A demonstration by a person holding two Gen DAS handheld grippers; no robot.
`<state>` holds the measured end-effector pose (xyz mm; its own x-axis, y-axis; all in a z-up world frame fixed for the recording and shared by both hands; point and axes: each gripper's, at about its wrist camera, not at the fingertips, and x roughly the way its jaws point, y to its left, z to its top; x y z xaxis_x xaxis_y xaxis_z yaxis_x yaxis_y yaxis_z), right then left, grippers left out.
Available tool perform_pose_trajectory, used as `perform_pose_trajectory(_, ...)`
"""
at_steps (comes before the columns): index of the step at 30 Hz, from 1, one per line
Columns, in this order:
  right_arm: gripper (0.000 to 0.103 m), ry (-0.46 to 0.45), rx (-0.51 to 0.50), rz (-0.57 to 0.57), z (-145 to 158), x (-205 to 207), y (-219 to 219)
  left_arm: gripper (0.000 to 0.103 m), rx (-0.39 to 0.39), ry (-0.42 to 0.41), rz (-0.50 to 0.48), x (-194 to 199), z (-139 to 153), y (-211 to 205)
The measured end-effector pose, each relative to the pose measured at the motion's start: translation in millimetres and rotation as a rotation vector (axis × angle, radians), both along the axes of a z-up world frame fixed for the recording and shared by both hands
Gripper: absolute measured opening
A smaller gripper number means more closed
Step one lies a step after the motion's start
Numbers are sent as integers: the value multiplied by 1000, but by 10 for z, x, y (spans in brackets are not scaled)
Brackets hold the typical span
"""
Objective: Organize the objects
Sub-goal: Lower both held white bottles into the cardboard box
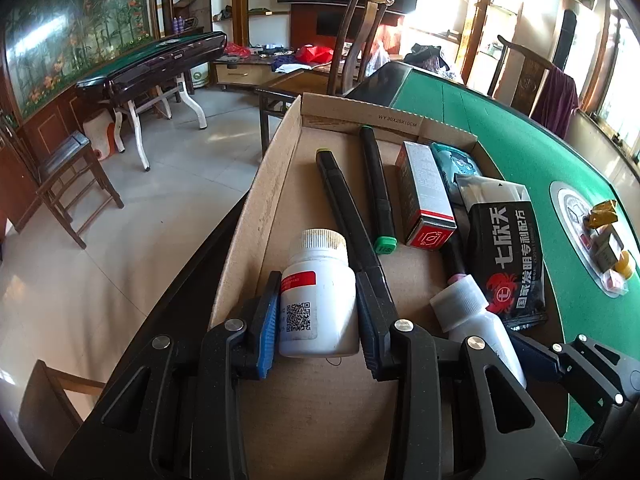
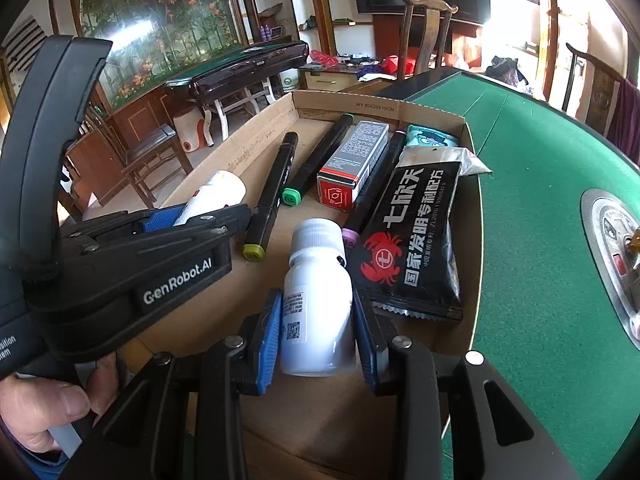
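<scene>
Both grippers' fingers clamp white bottles [image 1: 318, 308] [image 2: 318, 312] — bases hidden — over the cardboard box [image 1: 256, 208].

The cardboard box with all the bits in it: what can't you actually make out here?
- Purple-capped marker: mostly hidden in both views by the red-ended carton and the black crab packet.
- Teal packet: mostly covered, right wrist view.
- Bottle labels: print too small to read.
- Cardboard box near end: blocked by the tongs.

We look steeply down along each gripper's fingers, close over the box [image 1: 280, 152]. Both views share the box [image 2: 472, 200], green table [image 1: 500, 128], and room beyond.
</scene>
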<state>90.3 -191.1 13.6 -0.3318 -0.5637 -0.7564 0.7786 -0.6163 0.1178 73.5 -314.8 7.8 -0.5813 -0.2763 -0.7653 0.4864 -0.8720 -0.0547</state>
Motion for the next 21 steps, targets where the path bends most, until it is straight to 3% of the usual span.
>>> perform_pose_trajectory(17,34,32,-10,10,151,136,62,35,11,4,10,95,106,15)
perform_pose_trajectory(21,34,41,-25,15,206,191,97,43,-2,20,13,145,208,54)
